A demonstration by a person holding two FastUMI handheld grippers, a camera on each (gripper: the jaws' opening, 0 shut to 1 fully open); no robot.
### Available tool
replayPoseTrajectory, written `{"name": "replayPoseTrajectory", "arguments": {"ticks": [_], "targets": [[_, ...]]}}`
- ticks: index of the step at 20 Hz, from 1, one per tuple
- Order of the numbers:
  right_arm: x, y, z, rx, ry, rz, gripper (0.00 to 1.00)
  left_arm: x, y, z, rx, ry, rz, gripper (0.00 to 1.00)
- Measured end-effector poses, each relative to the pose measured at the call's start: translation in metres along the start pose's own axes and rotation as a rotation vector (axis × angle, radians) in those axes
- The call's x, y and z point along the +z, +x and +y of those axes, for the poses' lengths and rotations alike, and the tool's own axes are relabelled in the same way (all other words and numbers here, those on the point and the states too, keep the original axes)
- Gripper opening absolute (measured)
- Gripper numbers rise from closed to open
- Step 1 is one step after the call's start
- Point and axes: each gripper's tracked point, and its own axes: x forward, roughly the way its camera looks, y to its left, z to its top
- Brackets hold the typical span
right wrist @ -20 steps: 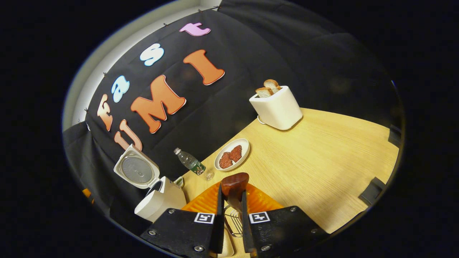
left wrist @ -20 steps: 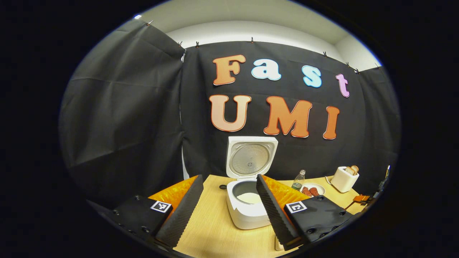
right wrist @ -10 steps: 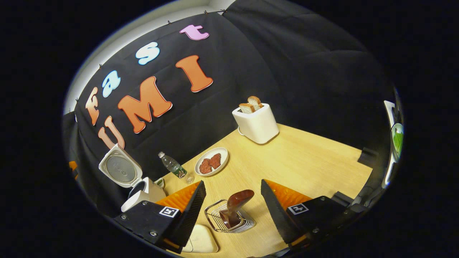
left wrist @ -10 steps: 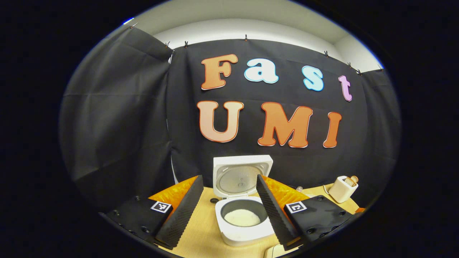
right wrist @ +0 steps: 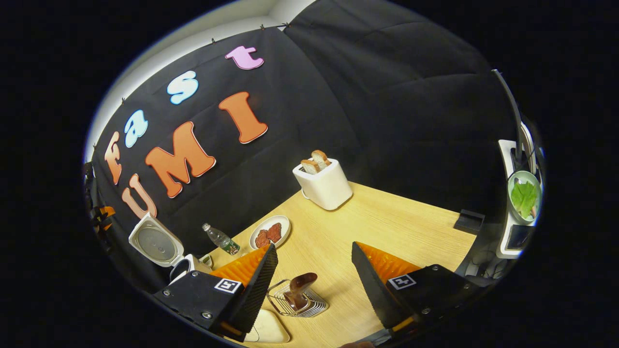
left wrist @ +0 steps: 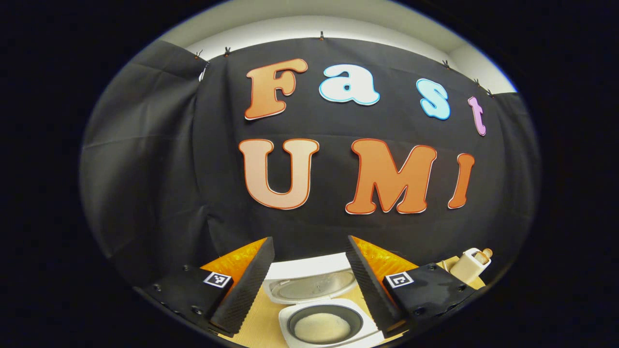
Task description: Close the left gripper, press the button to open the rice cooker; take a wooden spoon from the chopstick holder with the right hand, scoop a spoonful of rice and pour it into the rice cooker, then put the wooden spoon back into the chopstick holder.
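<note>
In the left gripper view we see the left gripper (left wrist: 309, 290) with its fingers spread wide apart and gripping nothing. Just below and between them sits the white rice cooker (left wrist: 329, 324) on the pale wooden table (left wrist: 256, 324), its lid (left wrist: 309, 285) swung up and back, and a layer of white rice (left wrist: 322, 327) lying in the dark inner pot. Off to this gripper's right, near the table's far edge, stands a small cream toaster (left wrist: 468, 265) with bread slices poking out.

In the right gripper view the right gripper (right wrist: 314, 285) is likewise open and empty. Between its fingers, a little ahead, stands the wire chopstick holder (right wrist: 299, 302), and the dark brown wooden spoon (right wrist: 297, 289) rests in it, leaning (neither finger touches it). A cream dish (right wrist: 266, 331) lies just below the left finger. Farther ahead to the left we make out a white plate of reddish-brown food (right wrist: 270, 232), a clear plastic bottle (right wrist: 220, 239) and the open cooker; the toaster stands well ahead.
</note>
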Motion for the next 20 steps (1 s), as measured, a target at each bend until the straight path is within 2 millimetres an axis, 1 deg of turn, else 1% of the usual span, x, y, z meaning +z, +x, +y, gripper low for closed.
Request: {"name": "replayPoseTrajectory", "arguments": {"ticks": [2, 3, 4, 5, 6, 8, 9, 10, 13, 14, 15, 16, 18, 20], "targets": [[0.007, -0.004, -0.004, -0.023, -0.025, -0.017, 0.94, 0.0, 0.035, -0.005, -0.017, 0.001, 0.012, 1.0], [0.011, -0.006, -0.004, -0.026, -0.035, -0.019, 0.95, -0.005, 0.051, -0.01, -0.034, -0.007, 0.028, 1.0], [0.011, -0.011, -0.002, -0.031, -0.039, -0.02, 0.94, -0.014, 0.067, -0.012, -0.04, -0.006, 0.048, 1.0], [0.017, -0.014, -0.001, -0.036, -0.041, -0.027, 0.95, -0.024, 0.082, -0.012, -0.036, 0.003, 0.069, 1.0], [0.025, -0.016, -0.002, -0.041, -0.045, -0.042, 0.95, -0.034, 0.092, -0.01, -0.027, 0.014, 0.1, 1.0], [0.034, -0.021, -0.004, -0.052, -0.055, -0.055, 0.94, -0.054, 0.107, -0.018, -0.071, -0.002, 0.153, 1.0], [0.036, -0.022, -0.004, -0.048, -0.059, -0.052, 0.95, -0.061, 0.112, -0.018, -0.068, -0.008, 0.172, 1.0], [0.038, -0.024, -0.001, -0.045, -0.062, -0.051, 0.94, -0.063, 0.117, -0.015, -0.058, -0.013, 0.181, 1.0], [0.046, -0.027, -0.001, -0.042, -0.077, -0.076, 0.94, -0.093, 0.12, -0.017, -0.071, -0.06, 0.26, 1.0], [0.045, -0.029, 0.001, -0.037, -0.078, -0.066, 0.94, -0.089, 0.116, -0.013, -0.064, -0.078, 0.239, 1.0], [0.046, -0.031, 0.003, -0.034, -0.075, -0.058, 0.94, -0.09, 0.114, -0.012, -0.066, -0.085, 0.236, 1.0], [0.051, -0.033, 0.004, -0.033, -0.074, -0.067, 0.95, -0.091, 0.108, -0.01, -0.065, -0.068, 0.244, 1.0], [0.064, -0.038, 0.011, -0.022, -0.087, -0.1, 0.94, -0.096, 0.101, -0.014, -0.072, -0.072, 0.242, 1.0], [0.074, -0.043, 0.021, -0.006, -0.131, -0.117, 0.94, -0.099, 0.084, -0.015, -0.087, -0.07, 0.253, 1.0]]}}
